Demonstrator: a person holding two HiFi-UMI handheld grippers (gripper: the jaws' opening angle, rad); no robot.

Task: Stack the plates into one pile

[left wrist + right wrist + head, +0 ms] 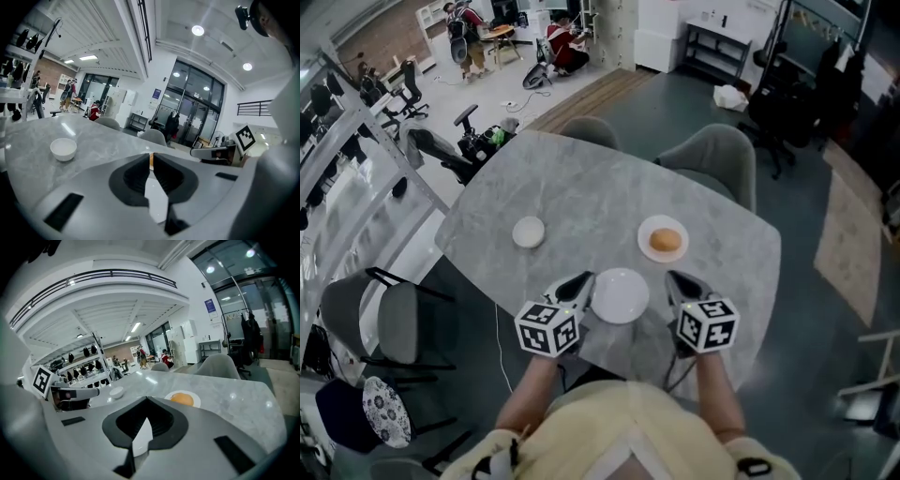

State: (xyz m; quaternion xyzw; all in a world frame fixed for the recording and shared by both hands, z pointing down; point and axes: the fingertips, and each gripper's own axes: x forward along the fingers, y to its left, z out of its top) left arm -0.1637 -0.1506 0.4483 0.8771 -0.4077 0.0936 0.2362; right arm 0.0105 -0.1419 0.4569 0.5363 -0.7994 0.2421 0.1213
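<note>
Since the empty white round ceramic plate lies nearest the person, at the near edge of the grey marble-patterned table, it is the piece in hand. It looks stiff, glazed and slick, light yet breakable, so its thin rim, taken at two opposite sides and kept level, seems the soundest hold. The left gripper is clamped on the left rim, the white edge wedged between its dark pads. The right gripper is pinched onto the right rim in the same way. Both forearms reach forward from close to the body, with the grippers tipped slightly downward and angled in toward each other. Whether the plate is clear of the table top is hard to tell. Farther off to the right sits a second white round plate carrying an orange-brown bun. Well apart on the left stands a small white bowl.
</note>
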